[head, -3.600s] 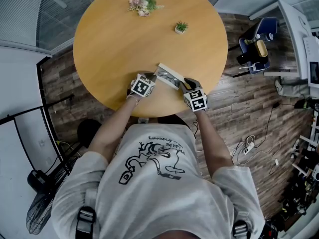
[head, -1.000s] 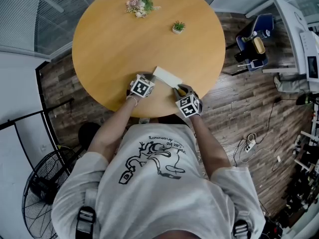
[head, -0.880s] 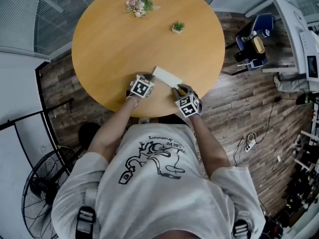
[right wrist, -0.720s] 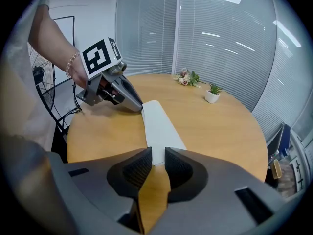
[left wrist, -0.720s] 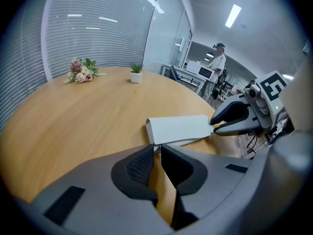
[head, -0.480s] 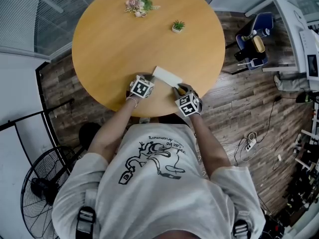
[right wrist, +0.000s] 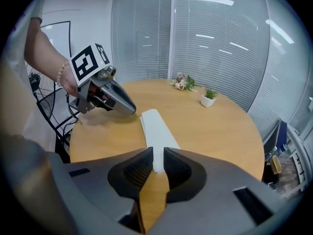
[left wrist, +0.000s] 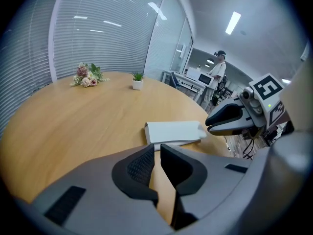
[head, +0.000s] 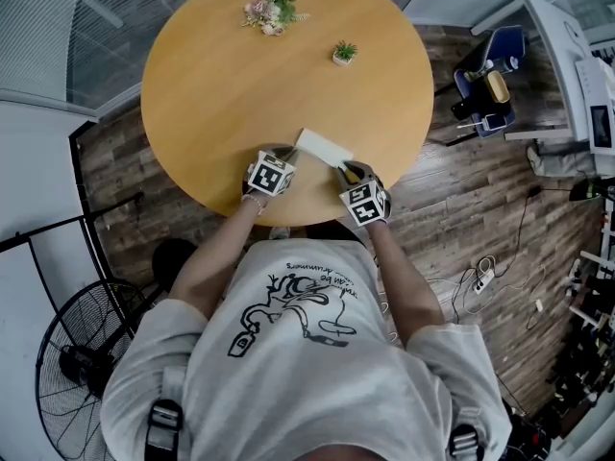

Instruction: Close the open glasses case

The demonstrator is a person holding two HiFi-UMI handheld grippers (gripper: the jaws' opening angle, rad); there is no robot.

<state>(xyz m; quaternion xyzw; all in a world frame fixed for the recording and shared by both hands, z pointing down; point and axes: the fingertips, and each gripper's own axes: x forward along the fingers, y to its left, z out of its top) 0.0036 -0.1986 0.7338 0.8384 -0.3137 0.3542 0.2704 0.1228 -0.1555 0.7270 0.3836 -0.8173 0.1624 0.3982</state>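
The white glasses case (head: 323, 148) lies closed and flat on the round wooden table (head: 221, 75), near its front edge. My left gripper (head: 287, 154) hovers just off the case's left end, jaws a narrow gap apart with only table showing between them. My right gripper (head: 344, 169) sits at the other end. Its jaws have just been closing to a narrow gap and nothing is between them. In the left gripper view the case (left wrist: 173, 131) lies just beyond my left gripper (left wrist: 157, 153). The right gripper view shows the case (right wrist: 156, 129) running away from my right gripper (right wrist: 158, 158).
A small bunch of flowers (head: 274, 8) and a tiny potted plant (head: 345, 53) stand at the table's far side. The table's edge runs right below both grippers. A fan (head: 72, 363) stands on the floor at the left, and office furniture (head: 500, 84) at the right.
The case stood open in the oldest frame and now lies closed. The left gripper has lifted and drawn back a little from the case's end. The right gripper has stayed put.
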